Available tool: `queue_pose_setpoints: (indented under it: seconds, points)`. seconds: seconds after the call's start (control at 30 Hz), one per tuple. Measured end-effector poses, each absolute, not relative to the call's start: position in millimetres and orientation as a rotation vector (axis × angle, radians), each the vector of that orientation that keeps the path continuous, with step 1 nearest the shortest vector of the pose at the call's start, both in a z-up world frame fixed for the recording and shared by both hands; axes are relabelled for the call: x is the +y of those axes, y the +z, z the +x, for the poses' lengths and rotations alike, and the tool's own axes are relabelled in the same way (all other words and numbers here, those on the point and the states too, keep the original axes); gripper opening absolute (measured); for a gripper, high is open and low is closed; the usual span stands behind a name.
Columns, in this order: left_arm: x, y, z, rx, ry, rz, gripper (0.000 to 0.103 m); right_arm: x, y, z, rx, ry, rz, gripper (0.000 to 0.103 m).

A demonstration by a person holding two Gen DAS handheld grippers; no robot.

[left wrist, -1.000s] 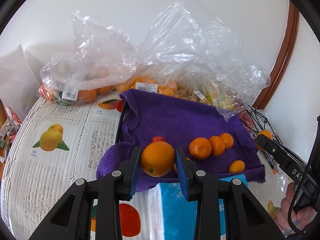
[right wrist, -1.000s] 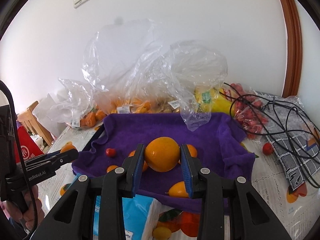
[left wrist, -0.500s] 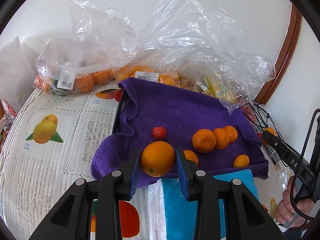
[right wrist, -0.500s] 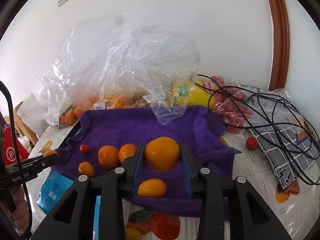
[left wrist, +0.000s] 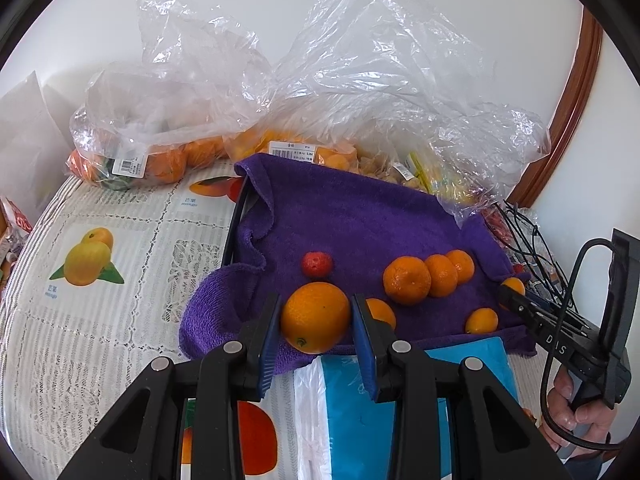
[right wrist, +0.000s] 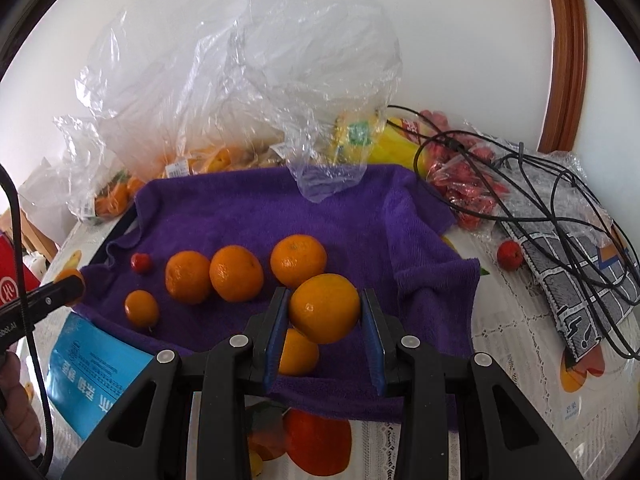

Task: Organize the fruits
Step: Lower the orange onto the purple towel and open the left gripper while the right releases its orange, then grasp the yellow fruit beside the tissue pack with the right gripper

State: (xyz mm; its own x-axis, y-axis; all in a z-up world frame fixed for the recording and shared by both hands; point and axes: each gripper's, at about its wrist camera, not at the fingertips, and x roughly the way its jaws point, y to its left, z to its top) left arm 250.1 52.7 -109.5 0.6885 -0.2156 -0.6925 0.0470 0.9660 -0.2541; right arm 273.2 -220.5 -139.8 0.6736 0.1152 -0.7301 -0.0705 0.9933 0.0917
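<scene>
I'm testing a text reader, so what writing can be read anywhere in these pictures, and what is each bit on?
"mango": on the tablecloth, under the printed yellow fruit.
"D I S": on the side of the right claw, seen in the left wrist view.
Price stickers on the fruit bags: barcodes and print too small to read.
Blue pack: Chinese print, upside down, too blurred to read.

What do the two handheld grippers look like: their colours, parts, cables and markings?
Both the left gripper and the right gripper have black angular plastic arms with silver round pivot pins and blue ribbed pads inside the jaws. From the side, each shows a black pistol-style body with white lettering and a black cable.
</scene>
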Motion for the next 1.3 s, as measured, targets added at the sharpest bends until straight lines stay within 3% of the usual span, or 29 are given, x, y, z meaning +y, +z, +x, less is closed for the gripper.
queue_pose_setpoints:
  seconds: [1.07, 1.3]
  points:
    - [52, -129, 263, 0.823, -0.13, -0.274, 0.032, -220, -127, 262, 0.818, 0.134, 0.061, 0.037]
    - [56, -120, 256, 0.808, -0.118, -0.291, 0.048, -232, -118, 254, 0.767, 0.143, 0.108, 0.039]
